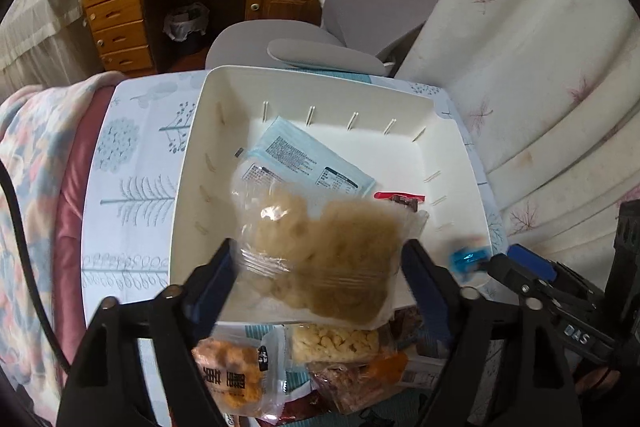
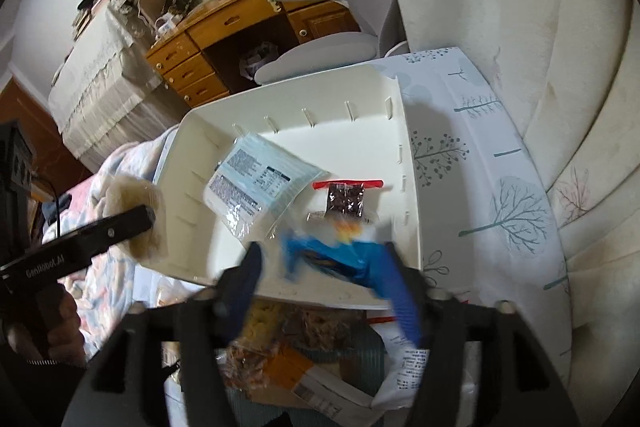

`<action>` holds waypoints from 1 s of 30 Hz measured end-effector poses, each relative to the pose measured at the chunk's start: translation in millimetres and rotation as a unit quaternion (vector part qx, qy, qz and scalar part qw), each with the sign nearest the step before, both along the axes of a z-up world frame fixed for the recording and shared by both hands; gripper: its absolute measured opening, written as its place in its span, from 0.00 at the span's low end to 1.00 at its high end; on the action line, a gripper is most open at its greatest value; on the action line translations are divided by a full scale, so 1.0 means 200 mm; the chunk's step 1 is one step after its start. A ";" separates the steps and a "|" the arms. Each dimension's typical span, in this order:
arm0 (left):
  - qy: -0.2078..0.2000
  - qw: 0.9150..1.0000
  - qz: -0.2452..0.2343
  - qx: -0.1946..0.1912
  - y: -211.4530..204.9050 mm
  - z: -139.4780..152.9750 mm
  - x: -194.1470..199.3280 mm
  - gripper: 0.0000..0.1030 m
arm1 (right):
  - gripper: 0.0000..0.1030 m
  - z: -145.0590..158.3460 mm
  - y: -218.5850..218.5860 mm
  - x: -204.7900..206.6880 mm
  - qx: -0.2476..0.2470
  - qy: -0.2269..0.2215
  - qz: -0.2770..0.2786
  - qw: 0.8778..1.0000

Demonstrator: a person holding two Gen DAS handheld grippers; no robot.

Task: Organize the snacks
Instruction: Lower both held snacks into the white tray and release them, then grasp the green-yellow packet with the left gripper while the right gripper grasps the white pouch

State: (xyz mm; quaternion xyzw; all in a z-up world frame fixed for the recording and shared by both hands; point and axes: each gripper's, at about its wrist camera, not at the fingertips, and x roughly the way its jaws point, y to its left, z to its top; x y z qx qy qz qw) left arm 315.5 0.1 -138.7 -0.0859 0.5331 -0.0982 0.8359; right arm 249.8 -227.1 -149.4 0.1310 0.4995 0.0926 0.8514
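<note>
On left tongs (image 2: 154, 215), "GenRobot.AI" print, right tongs (image 1: 516, 259), "DAS"

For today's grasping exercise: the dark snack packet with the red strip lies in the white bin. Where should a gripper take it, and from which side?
Probably from above, across the narrow dark body of the packet, just below its red strip. It lies flat on the floor of the white bin with bare floor on its far and right sides, so the fingers can straddle its side edges.

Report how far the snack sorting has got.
Done: a pale blue packet and a small dark red-topped packet lie in the white plastic bin. In hand: a clear bag of beige puffs between the left gripper's jaws, a blurred blue wrapper at the right gripper. Left: orange and yellow snack packets outside.
</note>
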 end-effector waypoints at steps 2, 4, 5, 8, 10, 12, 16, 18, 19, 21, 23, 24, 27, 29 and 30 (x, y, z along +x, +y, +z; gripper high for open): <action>-0.001 1.000 0.005 -0.004 0.00 0.01 -0.01 0.87 | 0.68 0.02 -0.01 -0.01 0.007 -0.007 0.000 1.000; -0.002 1.000 0.009 -0.004 0.00 0.02 -0.01 0.88 | 0.69 0.03 -0.02 -0.01 0.001 -0.011 0.000 1.000; -0.002 1.000 0.010 -0.002 0.00 0.02 -0.01 0.88 | 0.69 0.03 -0.02 -0.02 0.001 -0.012 0.000 1.000; -0.005 1.000 0.011 0.003 -0.01 0.05 -0.04 0.88 | 0.69 0.05 -0.04 -0.04 0.002 -0.015 0.000 1.000; -0.008 1.000 0.014 0.003 -0.02 0.07 -0.07 0.88 | 0.69 0.07 -0.06 -0.05 0.002 -0.019 0.002 1.000; -0.011 1.000 0.019 0.001 -0.02 0.09 -0.10 0.88 | 0.69 0.09 -0.07 -0.07 0.003 -0.023 0.006 1.000; -0.021 0.999 0.037 -0.002 -0.02 0.15 -0.19 0.88 | 0.69 0.14 -0.10 -0.12 0.004 -0.035 0.016 0.999; -0.032 0.998 0.052 0.003 -0.02 0.17 -0.24 0.88 | 0.69 0.16 -0.12 -0.14 0.004 -0.040 0.021 0.999; -0.038 0.998 0.059 0.003 -0.02 0.19 -0.27 0.88 | 0.69 0.17 -0.12 -0.15 0.003 -0.042 0.024 0.999; -0.044 0.996 0.075 0.003 -0.01 0.22 -0.33 0.88 | 0.69 0.19 -0.14 -0.18 0.004 -0.046 0.031 0.998; -0.047 0.995 0.091 0.000 -0.01 0.24 -0.39 0.88 | 0.69 0.21 -0.16 -0.20 0.003 -0.049 0.039 0.998; -0.048 0.994 0.098 0.000 0.00 0.24 -0.42 0.88 | 0.69 0.21 -0.16 -0.22 0.002 -0.049 0.043 0.998; -0.049 0.991 0.122 -0.002 0.00 0.25 -0.51 0.88 | 0.69 0.22 -0.20 -0.25 -0.001 -0.049 0.056 0.997; -0.048 0.989 0.137 -0.004 0.01 0.24 -0.57 0.88 | 0.69 0.22 -0.22 -0.27 -0.001 -0.048 0.066 0.997; -0.047 0.988 0.147 -0.006 0.01 0.24 -0.61 0.88 | 0.69 0.22 -0.23 -0.27 -0.001 -0.048 0.071 0.996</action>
